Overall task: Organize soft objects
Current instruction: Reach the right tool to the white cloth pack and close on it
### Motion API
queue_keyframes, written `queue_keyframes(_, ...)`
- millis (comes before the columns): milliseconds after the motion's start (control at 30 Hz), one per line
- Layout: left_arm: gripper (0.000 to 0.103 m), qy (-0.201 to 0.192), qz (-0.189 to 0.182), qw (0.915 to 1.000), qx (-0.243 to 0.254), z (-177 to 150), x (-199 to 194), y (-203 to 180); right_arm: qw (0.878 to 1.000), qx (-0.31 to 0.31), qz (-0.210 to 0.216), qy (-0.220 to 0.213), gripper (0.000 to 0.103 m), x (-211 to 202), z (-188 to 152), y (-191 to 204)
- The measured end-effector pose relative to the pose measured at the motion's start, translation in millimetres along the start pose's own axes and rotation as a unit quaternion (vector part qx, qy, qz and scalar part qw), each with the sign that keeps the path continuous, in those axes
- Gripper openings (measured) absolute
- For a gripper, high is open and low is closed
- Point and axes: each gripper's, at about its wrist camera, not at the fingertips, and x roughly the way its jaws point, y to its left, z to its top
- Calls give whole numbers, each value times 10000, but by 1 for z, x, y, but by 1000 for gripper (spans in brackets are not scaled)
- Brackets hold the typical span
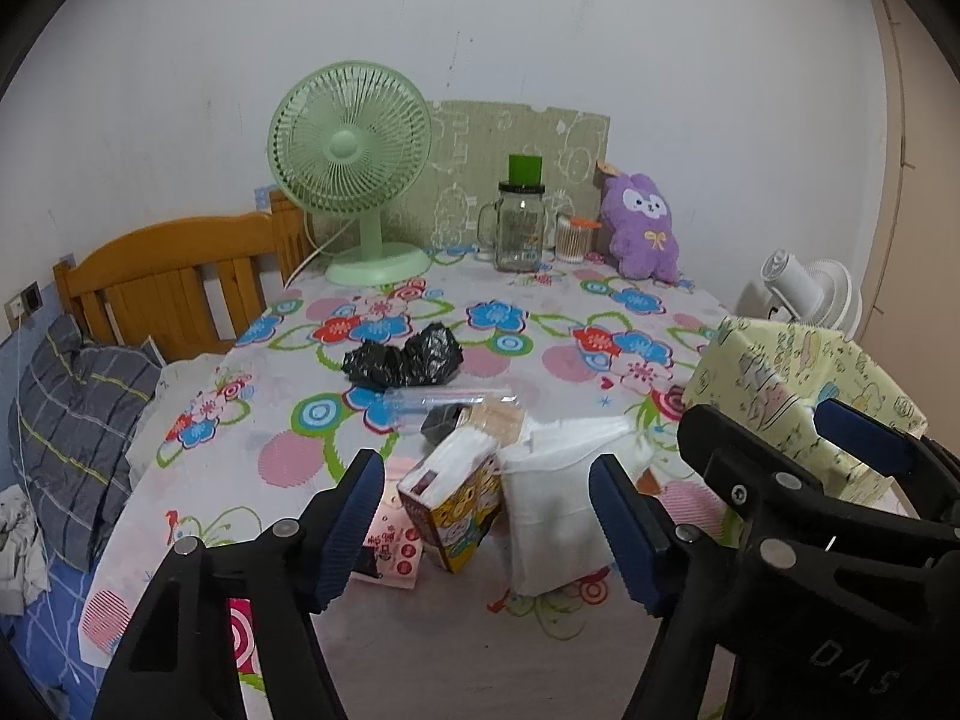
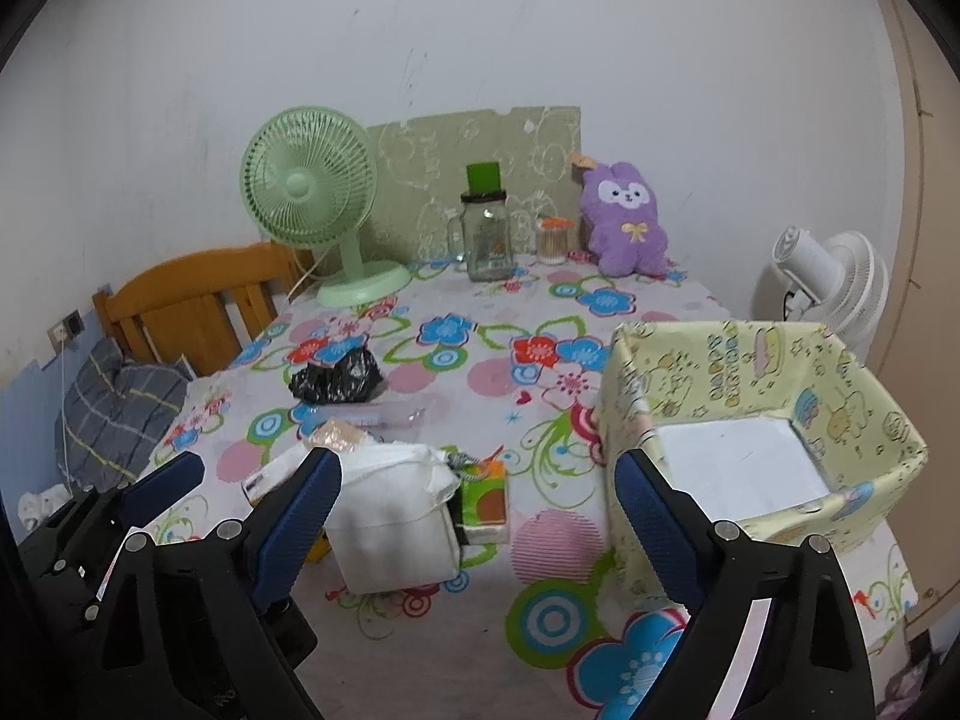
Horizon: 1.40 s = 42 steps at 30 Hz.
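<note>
White soft pack (image 2: 393, 525) lies beside yellow bin (image 2: 840, 396) (open), maybe tissues.

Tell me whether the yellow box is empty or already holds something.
Not empty: the yellow box holds one flat white sheet or pad on its bottom; no soft items show inside.

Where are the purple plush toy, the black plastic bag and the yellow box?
Plush toy (image 2: 627, 222): right wrist view, on its belly below the bow.
Black bag (image 1: 405, 357): left wrist view, on its crumpled middle.
Yellow box (image 2: 840, 402): right wrist view, on its inner far wall.

Yellow box (image 2: 762, 420) blocks the right; bare tablecloth (image 2: 420, 648) ahead
</note>
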Motion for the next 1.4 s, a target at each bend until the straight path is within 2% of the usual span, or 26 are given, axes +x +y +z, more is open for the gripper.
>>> queue_keyframes(233, 63, 228, 16, 9997, -82, -10, 16, 11, 9996, -86, 79, 263, 94, 21, -8, 13)
queue_keyframes(567, 60, 467, -15, 9989, -21, -18, 37, 19, 9983, -134, 157, 543, 94, 47, -16, 25)
queue_keyframes(867, 49, 600, -75, 9982, 10, -23, 52, 26, 9963, -183, 226, 810, 94, 71, -23, 35)
queue_keyframes(933, 41, 655, -39, 9978, -82, -23, 55, 28, 9958, -196, 235, 868, 90, 75, -24, 38)
queue_keyframes(1200, 34, 798, -160, 9967, -69, -27, 64, 27, 9933, -100, 318, 1107, 79, 90, -28, 40)
queue_keyframes(1400, 23, 853, -272, 9959, -101, -27, 65, 25, 9922, -23, 352, 1198, 69, 95, -29, 40)
